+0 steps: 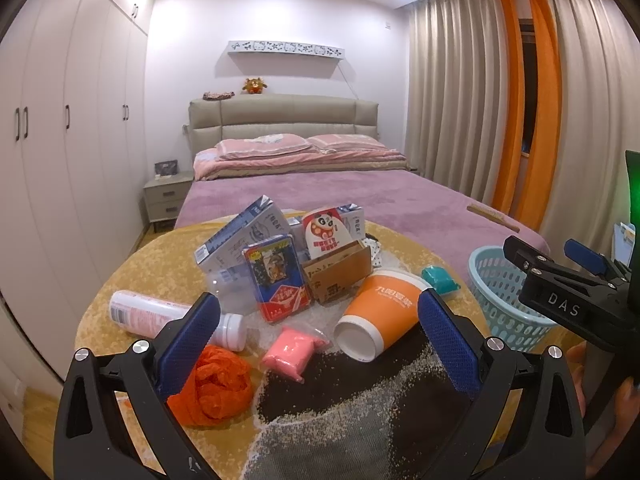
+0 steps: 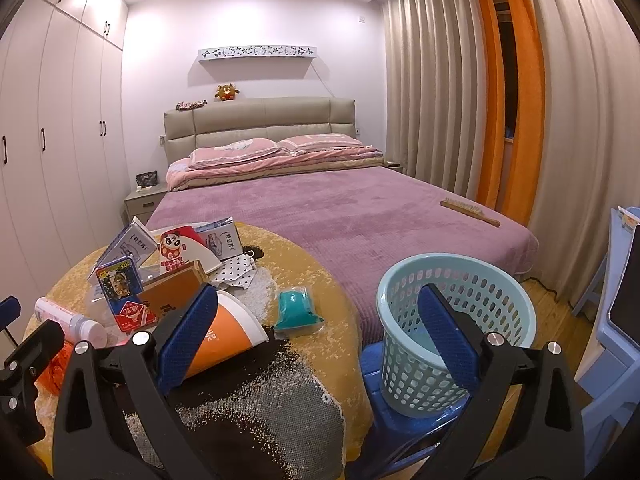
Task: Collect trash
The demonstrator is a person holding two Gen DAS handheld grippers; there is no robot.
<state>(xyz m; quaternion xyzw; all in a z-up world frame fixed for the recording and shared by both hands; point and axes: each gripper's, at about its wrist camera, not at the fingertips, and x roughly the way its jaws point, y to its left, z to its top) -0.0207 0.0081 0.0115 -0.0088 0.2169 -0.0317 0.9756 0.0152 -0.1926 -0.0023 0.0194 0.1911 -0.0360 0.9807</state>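
Trash lies on a round yellow-covered table [image 1: 132,272]: an orange paper cup [image 1: 380,312] on its side, a pink packet [image 1: 290,354], a crumpled orange bag [image 1: 218,388], a white bottle [image 1: 160,318], a teal packet [image 1: 440,280], cartons and a brown box [image 1: 340,276]. My left gripper [image 1: 320,344] is open above the near table edge, empty, with the cup and pink packet ahead between its fingers. My right gripper [image 2: 320,340] is open and empty, between the cup [image 2: 228,332] and the light blue basket [image 2: 480,280]. The right gripper also shows in the left wrist view [image 1: 556,260].
The basket [image 1: 496,284] stands on a blue stool [image 2: 384,412] right of the table. A bed with a purple cover [image 2: 340,216] lies behind, with a brush [image 2: 470,210] on it. Wardrobes [image 1: 60,160] line the left wall, curtains [image 2: 440,100] the right. A blue chair [image 2: 612,320] stands far right.
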